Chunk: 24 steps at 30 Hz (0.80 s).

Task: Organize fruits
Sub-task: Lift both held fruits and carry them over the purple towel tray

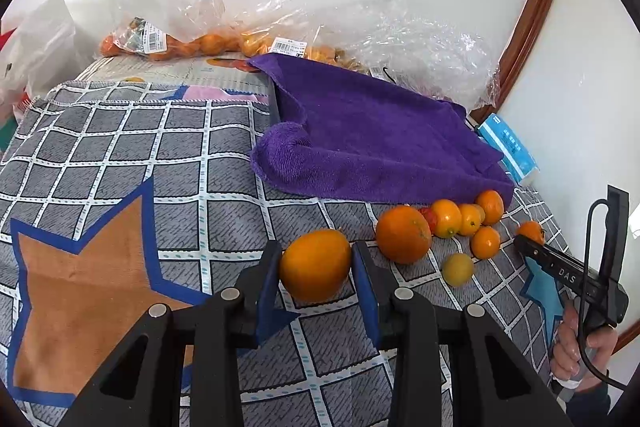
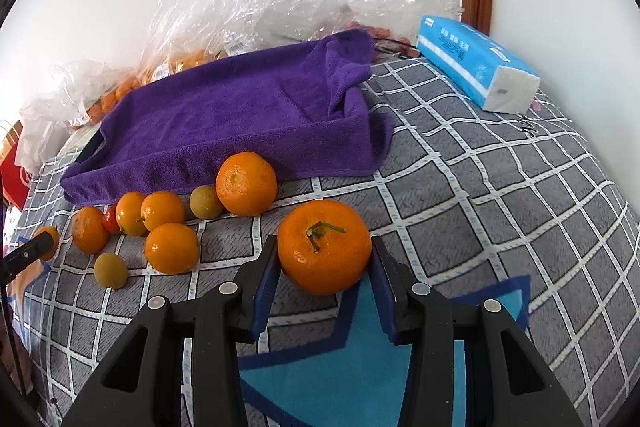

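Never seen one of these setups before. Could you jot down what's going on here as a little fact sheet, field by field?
Surface: grey checked cloth with star patterns
Left gripper: closed on a smooth orange
Right gripper: closed on a stemmed orange
Loose fruit: small citrus cluster by the towel's front edge
Towel: purple towel, draped over something flat
Behind: bagged fruit against the wall
Extra: blue tissue pack

Each wrist fisheye looks steeply down along its own claw, close over the checked cloth (image 1: 120,147); both views share the purple towel (image 1: 380,131) and the fruit cluster (image 2: 160,223).
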### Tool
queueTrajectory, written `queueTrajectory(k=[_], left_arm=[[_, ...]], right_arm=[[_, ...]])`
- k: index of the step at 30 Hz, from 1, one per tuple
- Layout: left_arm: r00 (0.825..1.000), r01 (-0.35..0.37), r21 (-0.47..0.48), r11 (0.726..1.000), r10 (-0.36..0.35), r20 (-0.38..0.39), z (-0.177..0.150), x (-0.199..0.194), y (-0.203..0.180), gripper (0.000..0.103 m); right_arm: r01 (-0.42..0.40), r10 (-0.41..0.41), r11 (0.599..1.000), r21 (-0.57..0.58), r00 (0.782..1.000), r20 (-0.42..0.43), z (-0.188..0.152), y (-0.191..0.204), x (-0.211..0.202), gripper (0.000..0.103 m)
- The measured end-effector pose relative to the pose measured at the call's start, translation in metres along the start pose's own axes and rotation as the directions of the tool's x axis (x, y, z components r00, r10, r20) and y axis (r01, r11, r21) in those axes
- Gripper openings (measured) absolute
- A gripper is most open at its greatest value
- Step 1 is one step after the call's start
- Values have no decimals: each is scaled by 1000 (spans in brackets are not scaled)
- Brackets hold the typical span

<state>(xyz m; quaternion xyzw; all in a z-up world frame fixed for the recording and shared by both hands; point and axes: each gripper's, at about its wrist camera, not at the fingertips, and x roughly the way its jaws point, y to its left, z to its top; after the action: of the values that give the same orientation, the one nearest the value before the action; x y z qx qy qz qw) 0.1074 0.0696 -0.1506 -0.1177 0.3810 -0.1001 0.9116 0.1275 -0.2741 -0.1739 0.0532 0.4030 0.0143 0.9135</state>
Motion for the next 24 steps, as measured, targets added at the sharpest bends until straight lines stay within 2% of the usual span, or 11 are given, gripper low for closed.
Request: queueTrajectory(k=[3, 8, 15, 24], left_arm=[[1000, -25, 2, 1000, 25, 6, 0, 0, -1, 34], [1000, -21, -11, 1000, 21, 13, 4, -5, 0, 34], [1000, -23, -35, 999, 23, 4, 12, -16, -3, 34], [999, -25, -63, 998, 27, 35, 30, -35, -8, 34]], right_arm=[[15, -15, 1000, -10, 1000, 1, -1, 3, -3, 43], [14, -13, 999, -35, 1000, 15, 0, 10, -13, 43], [-22, 23, 999, -43, 999, 28, 5, 24, -22, 43], [-67, 69, 996, -58, 996, 48, 22, 41, -30, 43]])
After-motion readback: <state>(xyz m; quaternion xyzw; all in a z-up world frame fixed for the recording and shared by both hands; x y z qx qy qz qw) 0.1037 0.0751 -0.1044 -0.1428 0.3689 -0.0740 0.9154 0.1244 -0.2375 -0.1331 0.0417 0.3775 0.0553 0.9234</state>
